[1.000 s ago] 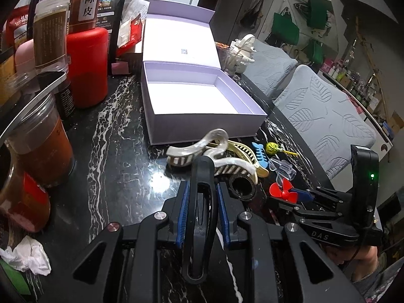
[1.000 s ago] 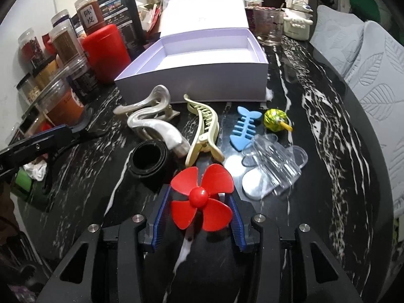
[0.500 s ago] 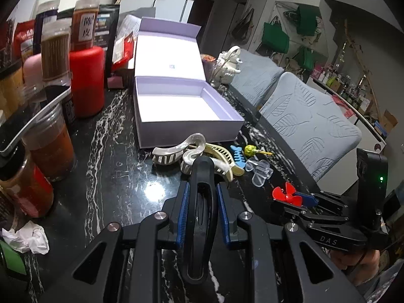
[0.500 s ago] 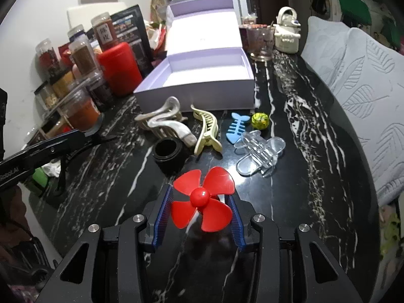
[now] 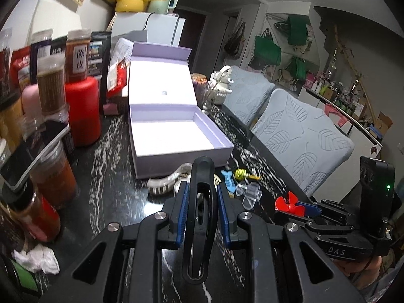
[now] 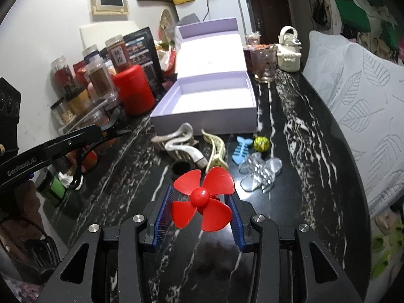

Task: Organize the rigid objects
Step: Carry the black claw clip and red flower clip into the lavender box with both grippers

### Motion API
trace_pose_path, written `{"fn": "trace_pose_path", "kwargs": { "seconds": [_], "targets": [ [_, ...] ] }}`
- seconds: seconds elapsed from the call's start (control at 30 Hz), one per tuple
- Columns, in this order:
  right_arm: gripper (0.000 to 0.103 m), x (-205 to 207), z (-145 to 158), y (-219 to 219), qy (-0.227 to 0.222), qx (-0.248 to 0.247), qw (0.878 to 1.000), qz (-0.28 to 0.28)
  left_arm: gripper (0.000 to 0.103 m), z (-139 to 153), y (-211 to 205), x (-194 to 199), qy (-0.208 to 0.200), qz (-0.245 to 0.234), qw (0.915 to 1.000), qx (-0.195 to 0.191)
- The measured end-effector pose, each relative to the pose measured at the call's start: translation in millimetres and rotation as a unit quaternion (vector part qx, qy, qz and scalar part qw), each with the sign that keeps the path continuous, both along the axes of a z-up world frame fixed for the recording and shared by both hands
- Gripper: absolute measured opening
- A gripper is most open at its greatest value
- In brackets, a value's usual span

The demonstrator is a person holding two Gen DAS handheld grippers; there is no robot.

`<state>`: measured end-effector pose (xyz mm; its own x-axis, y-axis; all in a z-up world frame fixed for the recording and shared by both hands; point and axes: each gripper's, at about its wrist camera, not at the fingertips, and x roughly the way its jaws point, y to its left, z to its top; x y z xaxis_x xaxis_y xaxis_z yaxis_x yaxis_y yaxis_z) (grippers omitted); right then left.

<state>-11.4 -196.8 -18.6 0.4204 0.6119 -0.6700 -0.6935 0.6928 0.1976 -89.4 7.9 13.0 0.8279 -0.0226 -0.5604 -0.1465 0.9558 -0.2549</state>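
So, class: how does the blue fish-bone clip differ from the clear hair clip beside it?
The blue fish-bone clip is opaque; the clear hair clip is see-through. The blue clip looks smaller and flatter, the clear clip bulkier with rounded lobes. The blue clip lies nearer the lavender box, the clear clip nearer the camera. Both rest on the black marble table.

Red canister (image 5: 82,111) beside spice jars (image 6: 99,77) (labels partly blurred); crumpled tissue (image 5: 36,258) — black marble table (image 6: 303,131).

Glossy black marble-look table (image 6: 298,136), matt lilac cardboard box (image 6: 209,118), shiny red plastic propeller (image 6: 202,198).
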Motion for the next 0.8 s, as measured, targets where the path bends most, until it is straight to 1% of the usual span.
{"fn": "trace_pose_path", "kwargs": {
  "seconds": [0.13, 0.27, 0.53, 0.8],
  "targets": [
    [0.042, 7.4, 11.4, 4.3, -0.009, 0.006, 1.000, 0.005, 0.022, 11.4, 5.7, 9.8, -0.012, -0.001, 0.9999, 0.010],
    [0.042, 18.6, 19.7, 11.7, -0.010, 0.014, 1.000, 0.012, 0.022, 21.7, 13.0, 21.6, -0.022, 0.003, 0.9996, 0.018],
    [0.042, 43.3, 35.5, 33.5, -0.027, 0.013, 0.999, 0.025, 0.022, 41.0, 31.3, 50.9, -0.044, 0.016, 0.9983, 0.035],
    [0.042, 71.2, 50.4, 56.2, -0.040, 0.015, 0.998, 0.037, 0.022, 53.7, 43.5, 80.6, -0.050, 0.022, 0.9974, 0.047]
  ]
}}
